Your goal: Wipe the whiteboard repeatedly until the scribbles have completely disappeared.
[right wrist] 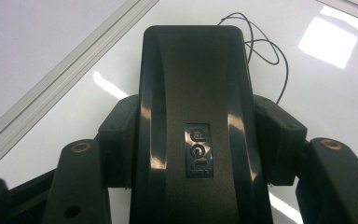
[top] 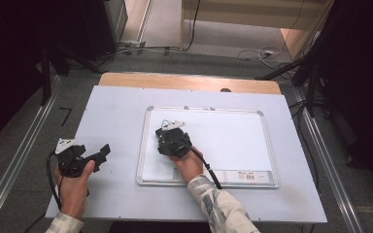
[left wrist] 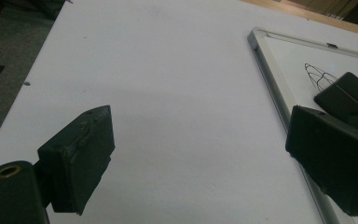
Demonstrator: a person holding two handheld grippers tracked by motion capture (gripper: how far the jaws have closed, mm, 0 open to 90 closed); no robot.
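Two jaws of your right gripper (right wrist: 193,140) clamp the glossy black plastic eraser (right wrist: 196,116); tilting it could miss the thin pen scribble (right wrist: 261,42) beyond it.

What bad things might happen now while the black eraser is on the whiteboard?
1. The right tongs pinch the black eraser only by its sides, so it might slip or twist out when pushed.
2. The pen drawing lies just past the eraser; a short or crooked stroke could leave part of it or smear it.
3. The whiteboard lies loose on the table, and the open left tongs rest off it, so the board might slide.
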